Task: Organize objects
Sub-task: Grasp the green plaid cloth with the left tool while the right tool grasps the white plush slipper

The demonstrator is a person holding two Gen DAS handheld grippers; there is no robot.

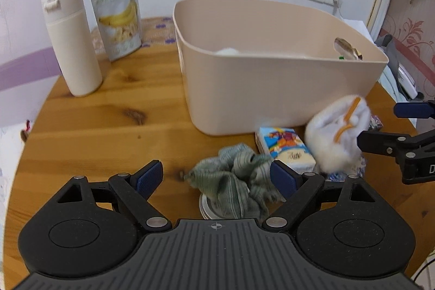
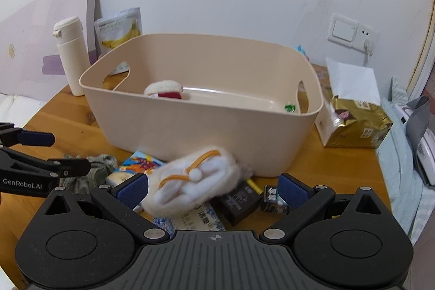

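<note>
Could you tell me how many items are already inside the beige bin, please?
2 visible: a white fluffy item with a red part near the bin's left handle end, and a small green-and-white item by the right handle. More may lie hidden behind the near wall.

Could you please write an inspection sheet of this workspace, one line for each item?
Surface: round wooden table, much of it bare.
Job's things: beige bin holding a white-and-red plush; in front of it a green cloth, tissue pack and fluffy white pouch.
Clutter: cream bottle, banana snack bag, gold packet, small black packets.
Grippers: left gripper open over the cloth; right gripper open around the pouch, pads apart from it.
Cables: white plug and cord at the wall socket.
Surroundings: white wall, light switch.
</note>
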